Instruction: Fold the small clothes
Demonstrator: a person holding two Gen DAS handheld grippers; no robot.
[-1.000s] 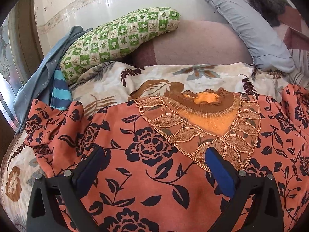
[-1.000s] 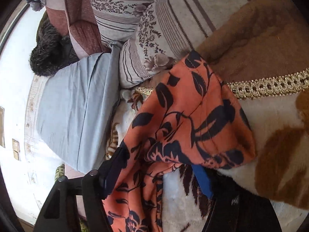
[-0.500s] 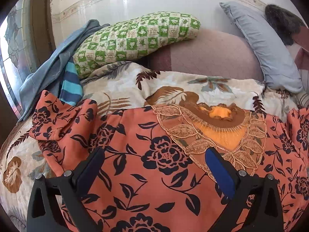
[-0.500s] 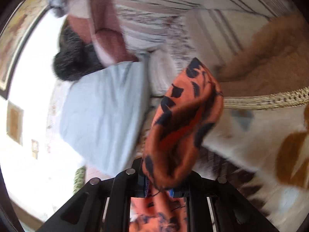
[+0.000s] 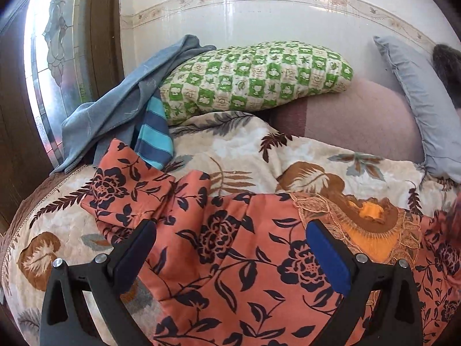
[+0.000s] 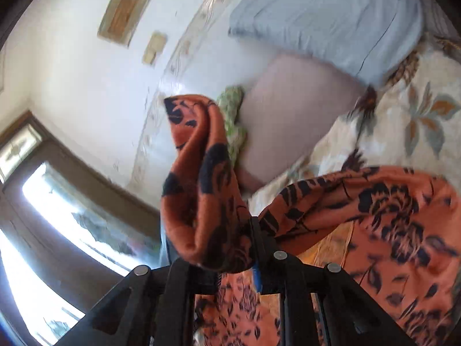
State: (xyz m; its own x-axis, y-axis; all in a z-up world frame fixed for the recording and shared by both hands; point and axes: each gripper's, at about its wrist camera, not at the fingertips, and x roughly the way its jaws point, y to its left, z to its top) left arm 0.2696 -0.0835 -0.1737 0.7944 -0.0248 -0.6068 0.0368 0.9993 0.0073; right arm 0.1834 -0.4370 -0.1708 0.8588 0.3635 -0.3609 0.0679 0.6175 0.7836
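An orange garment with dark floral print and embroidered neckline is spread on the bed. Its bunched sleeve is pinched in the slightly opening right tool; the left tool is held wide above it.

Home bedroom: bed with floral blanket, green checked pillow, tiled wall.

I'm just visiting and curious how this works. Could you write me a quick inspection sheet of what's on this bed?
Surface: leaf-print blanket covering the bed.
Job's things: orange floral garment spread out, one end lifted.
Clutter: green checked pillow, grey-blue pillow, blue cloth, striped cloth.
Grippers: left gripper open over the garment; right gripper pinching garment cloth, jaws opening slightly.
Cables: nothing seen.
Surroundings: white wall, window.
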